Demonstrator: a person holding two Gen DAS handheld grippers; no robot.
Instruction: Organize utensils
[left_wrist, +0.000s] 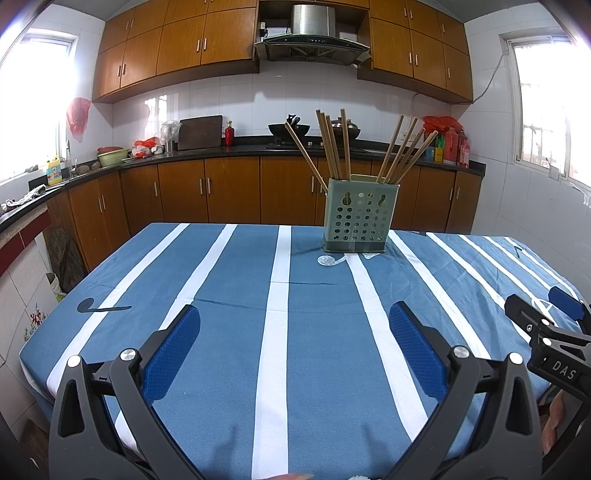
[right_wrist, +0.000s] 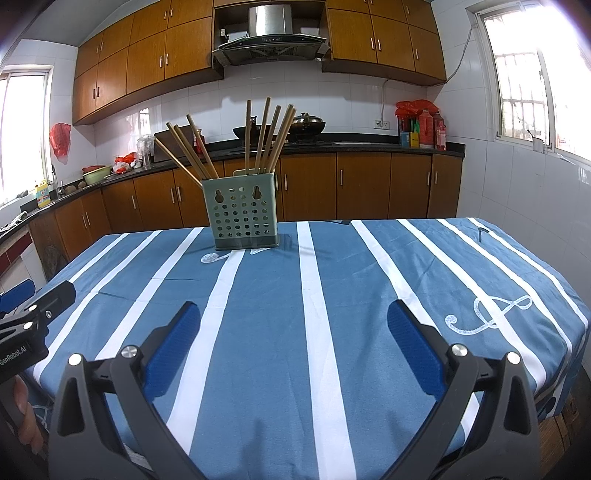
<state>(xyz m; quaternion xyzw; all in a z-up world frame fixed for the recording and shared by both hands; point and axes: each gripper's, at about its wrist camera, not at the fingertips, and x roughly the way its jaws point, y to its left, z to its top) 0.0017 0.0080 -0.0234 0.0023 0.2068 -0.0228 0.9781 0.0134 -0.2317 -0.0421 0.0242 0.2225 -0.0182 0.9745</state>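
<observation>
Several chopsticks (left_wrist: 334, 147) stand in a holder (left_wrist: 357, 216) well beyond the left hand-held gripper (left_wrist: 293, 332).

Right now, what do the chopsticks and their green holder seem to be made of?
Chopsticks: probably bamboo or wood, matte tan, with no shine. Green holder: apparently moulded plastic, pale green with a smooth satin look, uniform round holes and two keyhole slots.

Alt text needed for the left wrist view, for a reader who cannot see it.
A green perforated utensil holder full of wooden chopsticks stands upright on a blue-and-white striped tablecloth. The left gripper hangs open and empty in front; the right gripper shows at the right edge.
</observation>
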